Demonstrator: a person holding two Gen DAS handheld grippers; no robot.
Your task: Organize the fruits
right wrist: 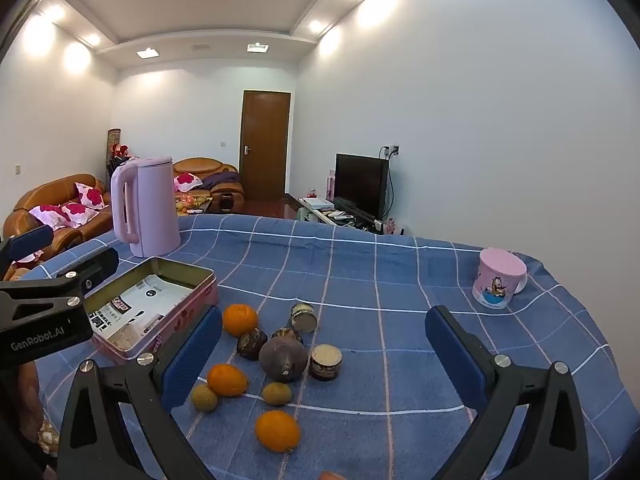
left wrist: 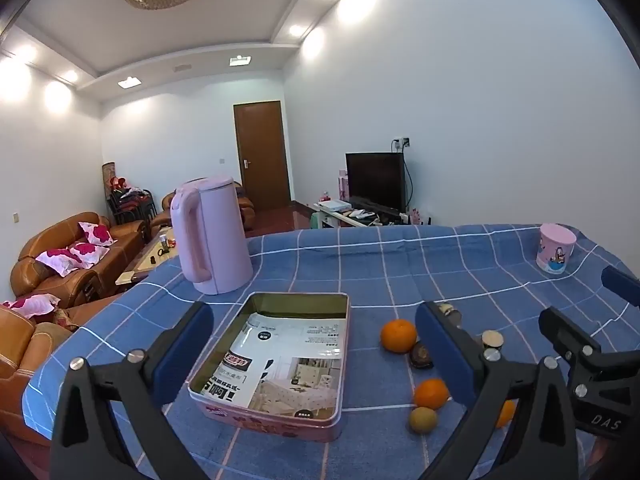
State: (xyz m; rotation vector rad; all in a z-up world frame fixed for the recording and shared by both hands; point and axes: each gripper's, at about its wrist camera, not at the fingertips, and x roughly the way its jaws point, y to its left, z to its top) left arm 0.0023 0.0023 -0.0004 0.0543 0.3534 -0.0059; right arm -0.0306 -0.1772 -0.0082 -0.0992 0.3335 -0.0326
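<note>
Table: a blue checked cloth (right wrist: 360, 264) covers it, in a living room.
Fruit: oranges (right wrist: 277, 430) lie loose beside the pink tin (left wrist: 276, 360).
Feel: round, smooth, likely to roll; I should pinch one gently around its middle.
My left gripper (left wrist: 316, 344): spread wide, empty.
My right gripper (right wrist: 324, 354): spread wide, empty.

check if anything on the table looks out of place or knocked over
Nothing is spilled or damaged. The fruit lies scattered on the blue cloth beside the pink tin, none of it inside yet. One small cut piece lies tipped on its side. The pink cup stands upside down near the far edge.
</note>
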